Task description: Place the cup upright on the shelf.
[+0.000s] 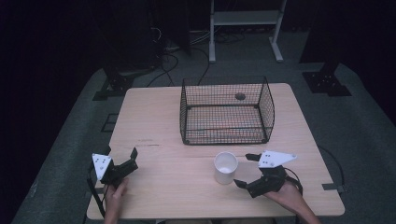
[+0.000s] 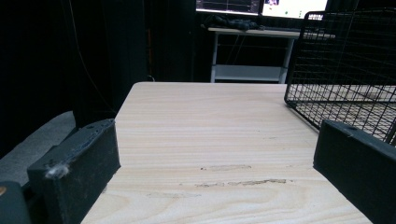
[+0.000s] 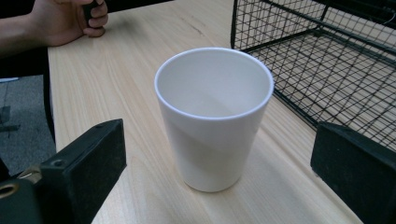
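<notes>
Tabletop (image 1: 159, 126): pale wood, fine straight grain, and a few darker scuff streaks showing in the left gripper view.
Cup (image 1: 225, 167): plain white, inside and out, no print on it.
Basket (image 1: 227, 111): black wire, a tight square grid all round, pale wood showing through the mesh.
Left gripper (image 1: 122, 157): black body, light grey three-cornered plate with small dark dots.
Right gripper (image 1: 246, 170): black again, same light grey plate with dark dots on top.
Floor (image 1: 70, 135): dull grey, with black cables trailing across it at the far side.
Shelf frame (image 1: 245, 18): white, standing against a very dark background.
</notes>
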The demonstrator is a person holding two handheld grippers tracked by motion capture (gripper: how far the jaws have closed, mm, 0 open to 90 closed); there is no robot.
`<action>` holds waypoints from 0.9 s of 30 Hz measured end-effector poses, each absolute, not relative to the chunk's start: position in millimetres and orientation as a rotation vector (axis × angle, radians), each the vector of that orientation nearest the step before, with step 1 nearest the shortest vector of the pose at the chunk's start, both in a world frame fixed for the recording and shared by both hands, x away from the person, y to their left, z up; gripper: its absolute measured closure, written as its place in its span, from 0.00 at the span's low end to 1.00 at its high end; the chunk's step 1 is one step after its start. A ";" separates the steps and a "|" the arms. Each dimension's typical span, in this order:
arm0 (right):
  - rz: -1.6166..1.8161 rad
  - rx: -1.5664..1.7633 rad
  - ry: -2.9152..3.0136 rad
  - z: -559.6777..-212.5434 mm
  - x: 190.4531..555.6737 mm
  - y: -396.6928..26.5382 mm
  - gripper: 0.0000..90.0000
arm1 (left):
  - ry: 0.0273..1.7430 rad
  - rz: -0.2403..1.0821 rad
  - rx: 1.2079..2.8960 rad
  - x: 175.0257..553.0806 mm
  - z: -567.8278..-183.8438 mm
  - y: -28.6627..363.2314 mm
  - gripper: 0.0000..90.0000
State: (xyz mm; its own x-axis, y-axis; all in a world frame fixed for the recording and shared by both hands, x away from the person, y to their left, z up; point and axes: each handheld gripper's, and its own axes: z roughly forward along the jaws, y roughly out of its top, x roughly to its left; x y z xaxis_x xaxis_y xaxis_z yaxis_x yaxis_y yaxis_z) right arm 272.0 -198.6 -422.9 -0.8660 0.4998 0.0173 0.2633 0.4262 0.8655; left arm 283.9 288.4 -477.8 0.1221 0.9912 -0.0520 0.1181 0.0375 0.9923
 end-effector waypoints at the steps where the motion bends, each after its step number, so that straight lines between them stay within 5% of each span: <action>1: 1.404 0.668 2.453 -424.0 273.0 -195.2 0.03 | 1.220 1.027 1.316 283.9 -477.8 288.4 0.00; 27: 1.389 0.656 2.494 -431.7 290.8 -168.1 0.03 | 1.219 1.025 1.315 283.9 -477.9 288.6 0.00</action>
